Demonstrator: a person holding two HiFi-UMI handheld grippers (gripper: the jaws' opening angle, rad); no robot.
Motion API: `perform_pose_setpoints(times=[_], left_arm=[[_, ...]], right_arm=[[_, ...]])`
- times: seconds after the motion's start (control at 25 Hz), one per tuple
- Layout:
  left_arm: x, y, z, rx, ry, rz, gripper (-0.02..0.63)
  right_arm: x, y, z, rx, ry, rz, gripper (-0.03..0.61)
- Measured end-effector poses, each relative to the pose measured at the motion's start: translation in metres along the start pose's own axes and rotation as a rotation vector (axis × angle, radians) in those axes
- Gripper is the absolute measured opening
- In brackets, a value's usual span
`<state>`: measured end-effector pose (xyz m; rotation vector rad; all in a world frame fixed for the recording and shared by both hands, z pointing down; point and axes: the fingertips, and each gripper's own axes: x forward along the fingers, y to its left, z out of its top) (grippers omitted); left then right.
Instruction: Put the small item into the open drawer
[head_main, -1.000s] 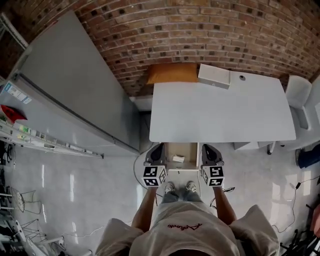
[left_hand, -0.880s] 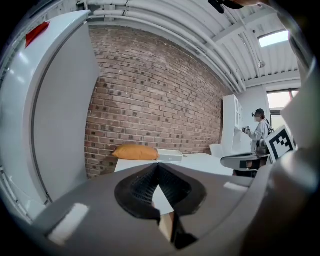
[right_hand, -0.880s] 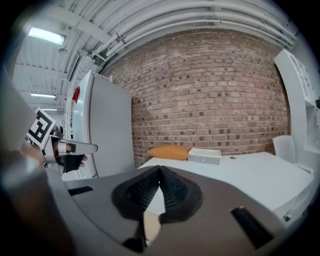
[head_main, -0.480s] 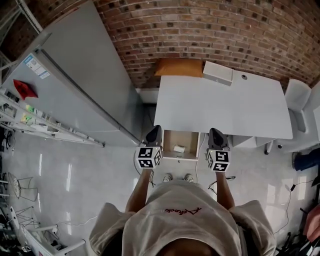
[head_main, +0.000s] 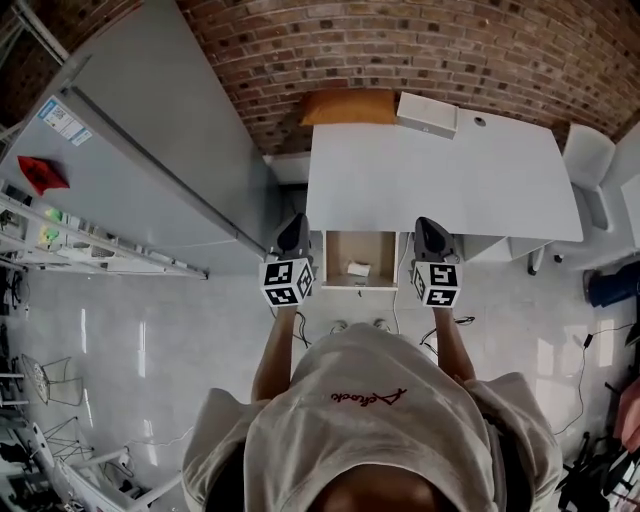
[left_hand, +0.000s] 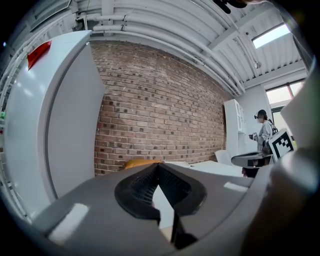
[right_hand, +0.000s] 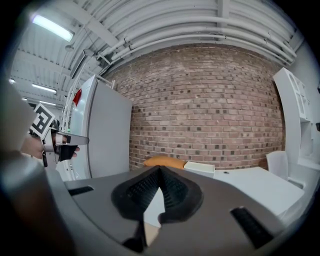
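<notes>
Head view – small item: a small item (head_main: 358, 268), pale and lumpy, is seen lying inside the open drawer (head_main: 340, 250) under the white table (head_main: 440, 190), near the drawer's front edge; judged from this, the placing looks done.
Head view – handling: it is judged light and easily pinched. Its material cannot be made out, so stiffness and fragility are left open. A hold across its shorter span from above is judged best.
Head view – grippers: the left gripper (head_main: 293, 222) and the right gripper (head_main: 428, 226) are held either side of the drawer, both apart from the item.
Head view – writing: red script is seen on the person's shirt (head_main: 365, 398) but cannot be read. A sticker (head_main: 62, 118) on the grey cabinet (head_main: 150, 170) is too small to read.
Head view – table top: an orange cushion (head_main: 348, 107) and a white box (head_main: 428, 114) are set at the far edge, by the brick wall (head_main: 400, 50).
Left gripper view – fingers: the jaws of the left gripper (left_hand: 159, 166) are seen pressed tip to tip, with nothing between them.
Left gripper view – item: neither item nor drawer is shown.
Left gripper view – writing: none is readable; only a square marker (left_hand: 282, 142) is seen at the right.
Right gripper view – fingers: the jaws of the right gripper (right_hand: 160, 170) are brought together at the tips and are empty.
Right gripper view – item: it is not shown; the cushion (right_hand: 164, 161), the box (right_hand: 199, 168) and the table (right_hand: 250, 182) lie ahead.
Right gripper view – writing: none is legible.
</notes>
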<state>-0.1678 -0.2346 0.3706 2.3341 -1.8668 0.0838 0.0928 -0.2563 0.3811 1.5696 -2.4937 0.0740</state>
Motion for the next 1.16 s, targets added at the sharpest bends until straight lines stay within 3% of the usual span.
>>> perform_pose_setpoints(times=[1.16], left_arm=[[-0.01,-0.01,-0.009,-0.011,0.019,-0.033,0.008]], right_arm=[[-0.008,0.021,0.001,-0.028,0.022,0.01,0.012]])
